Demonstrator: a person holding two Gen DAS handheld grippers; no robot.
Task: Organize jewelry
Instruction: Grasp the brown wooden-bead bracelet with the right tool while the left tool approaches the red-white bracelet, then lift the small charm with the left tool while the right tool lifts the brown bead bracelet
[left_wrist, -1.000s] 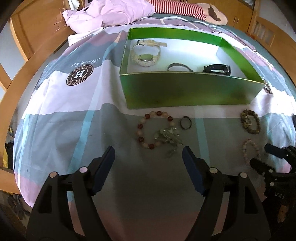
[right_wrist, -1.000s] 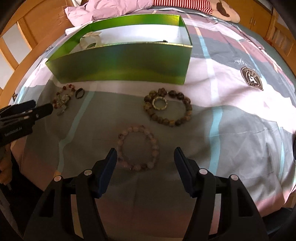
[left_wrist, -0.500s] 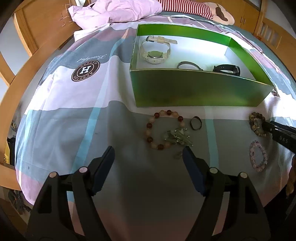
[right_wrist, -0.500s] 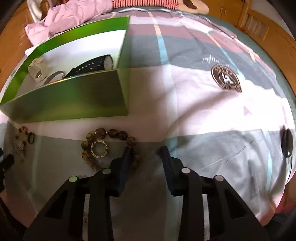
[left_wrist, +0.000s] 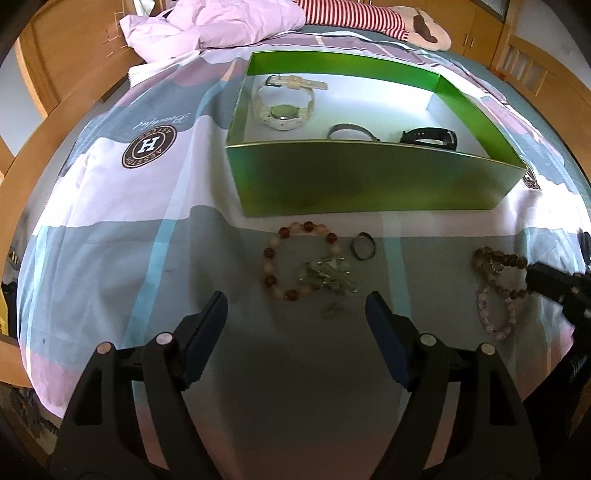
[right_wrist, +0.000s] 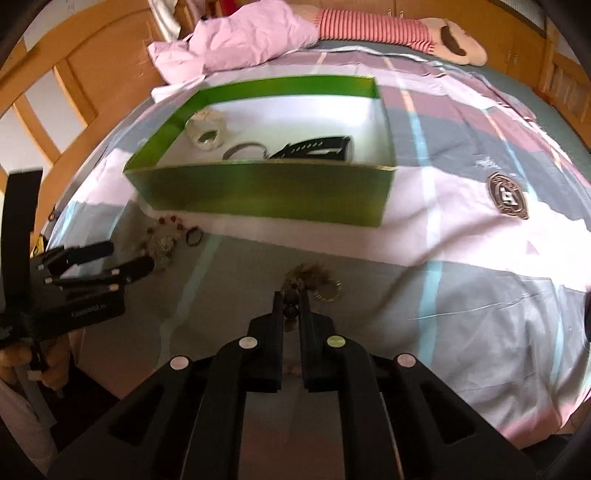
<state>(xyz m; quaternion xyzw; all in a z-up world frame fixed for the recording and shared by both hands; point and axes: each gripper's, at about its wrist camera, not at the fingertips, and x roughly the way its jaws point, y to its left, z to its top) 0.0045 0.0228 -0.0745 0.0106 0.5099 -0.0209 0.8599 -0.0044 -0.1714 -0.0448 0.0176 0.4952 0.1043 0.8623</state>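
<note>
A green box (left_wrist: 369, 181) stands on the bed and holds a white watch (left_wrist: 284, 101), a grey bangle (left_wrist: 351, 131) and a black watch (left_wrist: 430, 136). My left gripper (left_wrist: 295, 317) is open, just short of a red and pink bead bracelet (left_wrist: 295, 258), a silver chain (left_wrist: 328, 277) and a dark ring (left_wrist: 364, 247). My right gripper (right_wrist: 291, 306) is shut on the dark brown bead bracelet (right_wrist: 308, 275), which is bunched up beside a small gold ring (right_wrist: 328, 293). A pale pink bead bracelet (left_wrist: 495, 312) lies under the right gripper.
The striped bedspread (left_wrist: 110, 229) covers the bed. A crumpled pink cloth (left_wrist: 214, 26) and a striped sleeve (left_wrist: 354, 16) lie beyond the box. A wooden bed frame (left_wrist: 33, 147) curves around the left side and rails (right_wrist: 569, 88) stand at the right.
My right gripper has closed on the dark brown bead bracelet and pulled it into a bunch. My left gripper has stayed open and shifted little.
</note>
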